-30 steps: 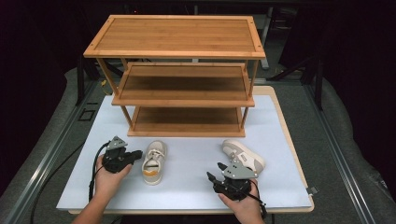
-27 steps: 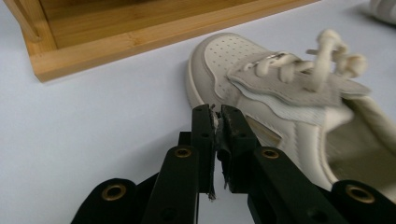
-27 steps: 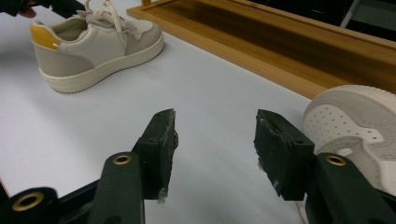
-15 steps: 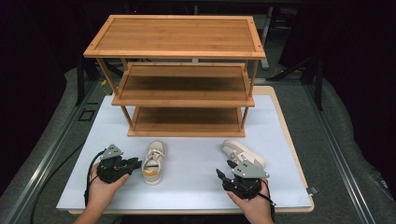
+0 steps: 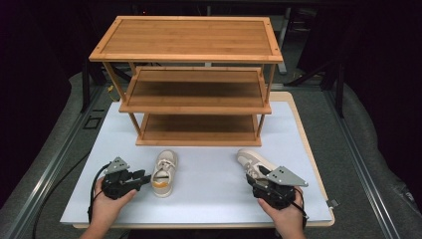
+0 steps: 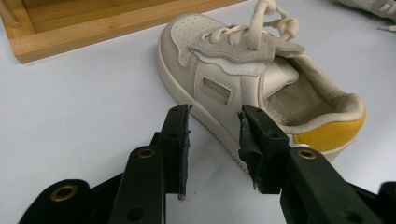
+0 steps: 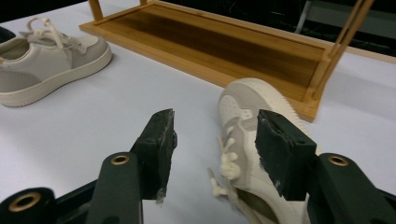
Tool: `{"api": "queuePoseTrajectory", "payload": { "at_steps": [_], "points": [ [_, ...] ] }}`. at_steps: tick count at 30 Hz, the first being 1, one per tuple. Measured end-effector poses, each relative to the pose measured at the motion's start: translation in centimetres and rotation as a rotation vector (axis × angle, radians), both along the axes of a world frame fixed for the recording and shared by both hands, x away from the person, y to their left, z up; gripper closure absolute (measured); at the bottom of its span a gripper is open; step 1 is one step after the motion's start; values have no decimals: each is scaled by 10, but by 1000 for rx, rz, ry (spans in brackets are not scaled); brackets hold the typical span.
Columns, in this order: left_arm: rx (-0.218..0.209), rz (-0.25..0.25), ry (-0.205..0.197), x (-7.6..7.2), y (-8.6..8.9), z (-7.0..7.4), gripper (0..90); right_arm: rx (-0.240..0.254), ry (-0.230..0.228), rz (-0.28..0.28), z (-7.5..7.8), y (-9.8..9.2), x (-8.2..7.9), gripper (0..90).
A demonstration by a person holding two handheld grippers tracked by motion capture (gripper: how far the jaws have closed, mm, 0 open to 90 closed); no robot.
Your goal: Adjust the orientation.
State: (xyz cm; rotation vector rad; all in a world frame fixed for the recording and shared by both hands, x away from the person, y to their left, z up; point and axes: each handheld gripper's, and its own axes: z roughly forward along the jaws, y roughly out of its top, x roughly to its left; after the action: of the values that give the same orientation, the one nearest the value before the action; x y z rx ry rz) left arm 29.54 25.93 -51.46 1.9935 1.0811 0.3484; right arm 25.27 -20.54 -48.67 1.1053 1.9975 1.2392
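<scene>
Two cream leather sneakers w/ rope laces lie on the smooth white table mat (image 5: 209,194), in front of a 3-tier bamboo shoe rack (image 5: 194,79) — its slatted shelves hold nothing. Left sneaker (image 5: 164,173), yellow heel patch, is just beside the left gripper (image 5: 144,179); jaws have just been opening, apart, its side edge between them unpressed. Right gripper (image 5: 254,180) — jaws wide, right sneaker (image 5: 251,160) between, no grip.

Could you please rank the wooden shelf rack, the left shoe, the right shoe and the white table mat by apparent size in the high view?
1. White table mat, though the rack covers part of it.
2. Wooden shelf rack.
3. Left shoe and right shoe: they look alike, and the right gripper covers part of the right one, so no ranking.
</scene>
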Motion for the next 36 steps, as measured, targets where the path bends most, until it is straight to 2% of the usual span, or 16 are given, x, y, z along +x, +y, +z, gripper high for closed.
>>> {"api": "queuePoseTrajectory", "payload": {
  "at_steps": [6,12,17,22,25,31,36],
  "points": [
    [-4,10,2,1,2,-1,615,26,7,-33,1,-16,2,484],
    [0,12,1,1,3,-1,607,55,18,-91,0,-34,5,484],
    [3,10,5,1,3,-3,604,69,39,-113,-3,-40,8,497],
    [1,12,11,2,3,-3,602,61,82,-111,-5,-44,11,594],
    [1,12,12,2,2,-4,602,67,87,-116,-5,-48,11,644],
    [0,13,16,3,2,-4,602,62,91,-164,-6,-56,12,858],
    [1,13,23,4,3,-5,602,66,105,-175,-9,-60,15,900]
  ]
}}
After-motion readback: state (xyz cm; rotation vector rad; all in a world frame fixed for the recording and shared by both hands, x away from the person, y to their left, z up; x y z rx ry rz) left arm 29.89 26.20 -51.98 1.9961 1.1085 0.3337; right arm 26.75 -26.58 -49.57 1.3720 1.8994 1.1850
